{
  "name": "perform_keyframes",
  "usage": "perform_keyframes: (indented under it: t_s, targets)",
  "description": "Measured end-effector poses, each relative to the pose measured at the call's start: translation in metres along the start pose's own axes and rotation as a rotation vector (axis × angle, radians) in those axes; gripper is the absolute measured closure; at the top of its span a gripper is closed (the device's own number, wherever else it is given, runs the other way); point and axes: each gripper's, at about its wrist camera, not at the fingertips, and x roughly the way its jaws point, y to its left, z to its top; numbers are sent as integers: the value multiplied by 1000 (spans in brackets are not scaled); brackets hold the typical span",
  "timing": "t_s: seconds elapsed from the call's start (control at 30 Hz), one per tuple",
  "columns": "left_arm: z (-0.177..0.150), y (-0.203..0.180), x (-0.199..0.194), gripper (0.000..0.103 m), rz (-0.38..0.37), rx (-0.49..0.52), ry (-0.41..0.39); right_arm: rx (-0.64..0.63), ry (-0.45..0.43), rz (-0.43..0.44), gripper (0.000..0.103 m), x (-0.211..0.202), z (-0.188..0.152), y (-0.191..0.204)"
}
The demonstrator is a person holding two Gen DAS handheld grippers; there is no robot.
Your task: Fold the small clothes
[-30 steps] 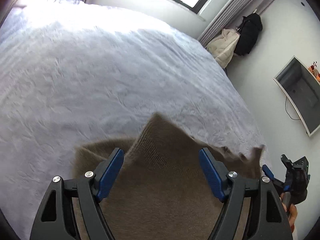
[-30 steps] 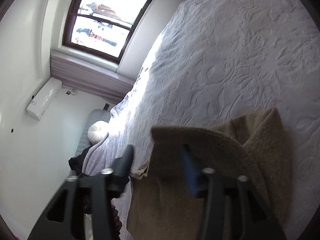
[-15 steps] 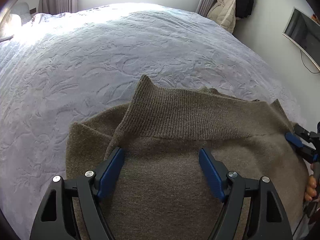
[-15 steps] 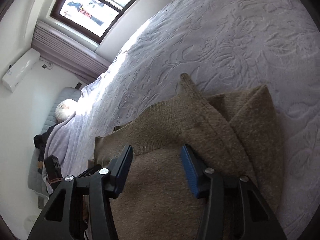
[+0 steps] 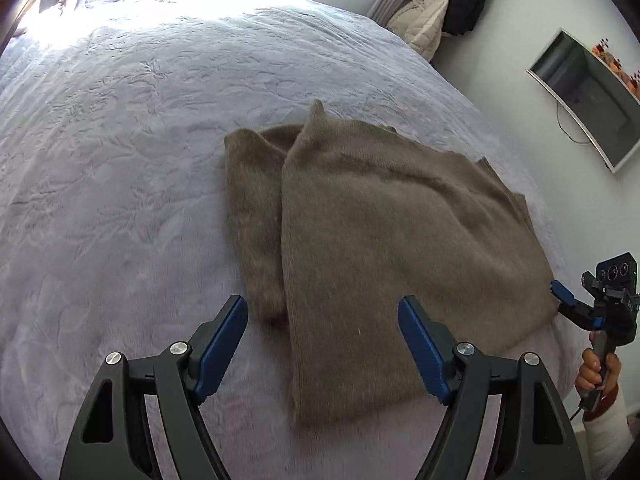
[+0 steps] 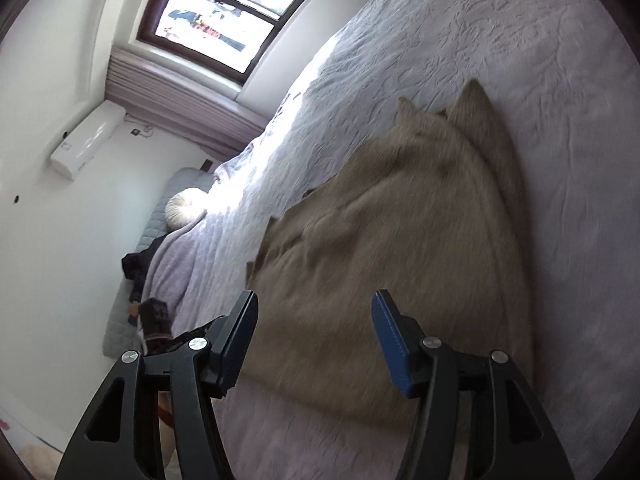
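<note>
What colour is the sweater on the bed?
The sweater is plain taupe-brown knit, with no pattern; clearest in the left wrist view.

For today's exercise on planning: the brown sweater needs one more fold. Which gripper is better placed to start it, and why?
Probably the left gripper: it is open, with the sweater's near edge between its fingers. The right gripper, also open, hovers at the far side edge.

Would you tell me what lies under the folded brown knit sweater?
The folded brown knit sweater lies on the white embossed bedspread, which shows all around it. Whatever is directly beneath it, and between its layers, is covered.
</note>
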Motion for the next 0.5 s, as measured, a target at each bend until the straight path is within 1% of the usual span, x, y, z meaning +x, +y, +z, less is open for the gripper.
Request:
perform_keyframes:
  t_s: [0.03,0.1,0.17,0.27,0.3,0.33,0.37,0.4,0.43,0.47,0.5]
  targets:
    - [-9,-4,-2,24,1,20,6,2,8,13,40,-2,-15,2]
    - [-22,-12,-3,24,-2,47,17,17,14,3,40,-6,-42,1]
    - [-30,-19,-1,25,-14,66,30,44,10,-11,40,-8,-59,-5]
    - [-35,-26,3,25,-22,78,43,121,-23,-37,40,-16,-70,-24]
    - [-35,-26,4,25,-25,75,41,147,-43,-25,40,-18,-69,-29]
    - [-35,-26,4,29,-32,69,41,166,-61,-12,40,-20,-66,-31]
    - [-34,-25,5,34,-38,62,40,187,-80,-2,40,-23,-63,-35]
    - [-34,-23,6,48,-38,53,43,199,-92,-3,40,-25,-61,-36]
    - [-33,-22,7,66,-37,47,45,214,-107,-11,40,-25,-57,-40]
    - [-32,-18,8,75,-42,33,49,231,-118,-12,40,-24,-54,-43]
    - [-32,-12,7,89,-48,7,55,254,-128,-10,40,-24,-51,-47]
